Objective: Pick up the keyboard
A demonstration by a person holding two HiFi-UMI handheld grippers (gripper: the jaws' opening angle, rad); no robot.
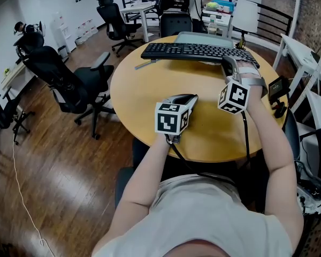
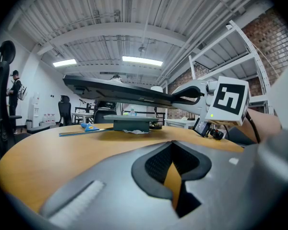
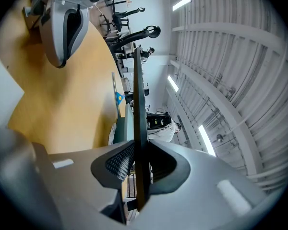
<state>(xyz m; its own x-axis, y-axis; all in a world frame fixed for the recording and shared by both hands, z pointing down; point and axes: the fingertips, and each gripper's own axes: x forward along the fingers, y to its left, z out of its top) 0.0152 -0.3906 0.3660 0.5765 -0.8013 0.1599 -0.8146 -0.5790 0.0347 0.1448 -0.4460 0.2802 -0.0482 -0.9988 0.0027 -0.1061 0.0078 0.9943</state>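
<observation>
The black keyboard [image 1: 195, 51] hangs flat over the far side of the round wooden table [image 1: 144, 100]. My right gripper [image 1: 228, 63] is shut on its right end. In the right gripper view the keyboard [image 3: 138, 95] shows edge-on as a thin dark strip pinched between the pads of that gripper [image 3: 138, 150]. The left gripper view shows the keyboard [image 2: 120, 91] lifted clear of the tabletop, with the right gripper [image 2: 182, 97] at its end. My left gripper [image 1: 190, 97] rests low over the table's middle, apart from the keyboard. Its jaws [image 2: 172, 150] are shut with nothing between them.
A flat grey box [image 2: 130, 123] on a white cloth sits under the raised keyboard, with a thin ruler-like strip [image 2: 79, 132] to its left. Black office chairs [image 1: 69, 82] stand left of the table. A small black device [image 1: 278, 90] sits by the right edge.
</observation>
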